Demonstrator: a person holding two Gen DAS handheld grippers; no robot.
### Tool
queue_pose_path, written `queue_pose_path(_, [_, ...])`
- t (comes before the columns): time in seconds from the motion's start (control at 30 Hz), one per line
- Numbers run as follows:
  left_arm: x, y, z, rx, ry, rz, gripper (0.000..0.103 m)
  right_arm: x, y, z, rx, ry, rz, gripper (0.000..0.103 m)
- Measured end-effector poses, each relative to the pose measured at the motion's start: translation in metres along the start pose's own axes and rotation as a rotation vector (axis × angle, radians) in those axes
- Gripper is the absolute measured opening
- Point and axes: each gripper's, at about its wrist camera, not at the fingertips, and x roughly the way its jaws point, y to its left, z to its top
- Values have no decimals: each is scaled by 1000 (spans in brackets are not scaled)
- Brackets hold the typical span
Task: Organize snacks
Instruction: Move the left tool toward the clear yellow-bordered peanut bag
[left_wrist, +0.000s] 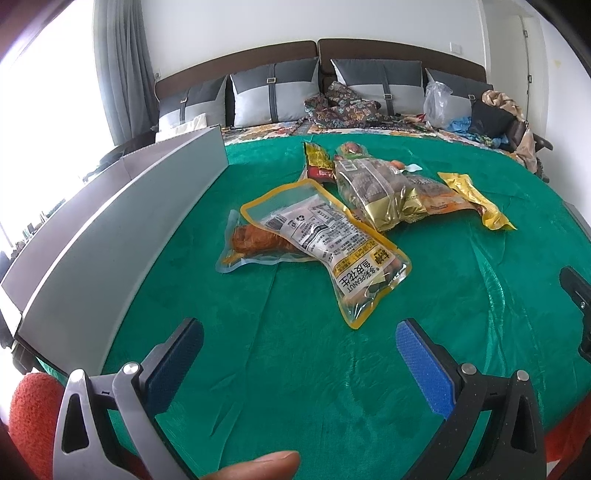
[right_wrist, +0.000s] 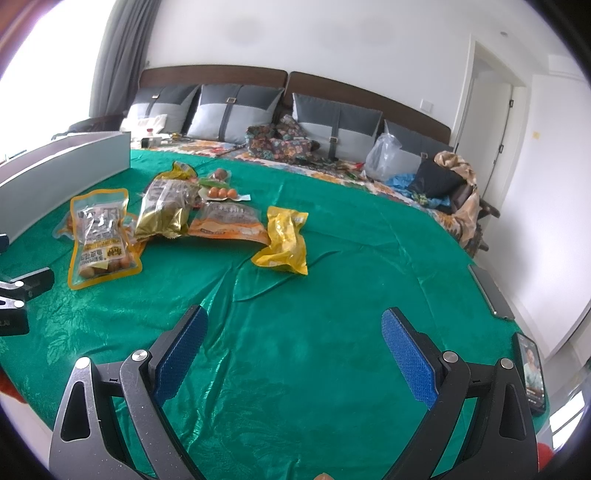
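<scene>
In the left wrist view, the left gripper (left_wrist: 299, 347) sits low in the frame with its two blue-padded fingers spread wide and nothing between them, hovering over the green cloth (left_wrist: 258, 369). A fingertip (left_wrist: 258, 467) of the person shows at the bottom edge, below the gripper body. Just above the gap between the fingers, in the middle of the frame, lies the peanut packet (left_wrist: 332, 243) with its yellow border, resting partly on a clear pouch (left_wrist: 251, 243) holding something orange-brown. Further up the frame, a gold bag (left_wrist: 373, 192) overlaps an orange packet (left_wrist: 436, 195), and a yellow packet (left_wrist: 476, 201) lies to their right, apart from the pile. A grey box (left_wrist: 122, 221) runs along the left side of the frame, its wall upright on the cloth.

In the right wrist view, the right gripper (right_wrist: 293, 354) also fills the lower frame, its fingers wide apart and empty, level over bare cloth. The snacks lie in the upper left of that frame, well apart from its fingertips; the yellow packet (right_wrist: 284, 240) is nearest. Part of the left gripper appears at the left edge. A phone (right_wrist: 532, 373) with a lit screen rests at the cloth's right edge.
</scene>
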Motion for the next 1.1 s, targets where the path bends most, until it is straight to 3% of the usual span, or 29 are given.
queue_pose_path(0.5, [26, 12, -7, -65, 126, -32, 103, 8, -7, -2, 39, 35, 13, 97])
queue_pose_path(0.57, [32, 14, -8, -72, 148, -33, 103, 17, -22, 1, 96, 62, 8, 97])
queue_pose_path(0.73, [47, 18, -13, -91, 217, -43, 103, 65, -67, 12, 228, 226, -16, 97])
queue_pose_path(0.93, [46, 20, -15, -93, 201, -52, 103, 115, -104, 7, 312, 354, -60, 97])
queue_pose_path(1.1, [46, 19, -16, -91, 190, -50, 103, 130, -126, -4, 406, 390, -63, 97])
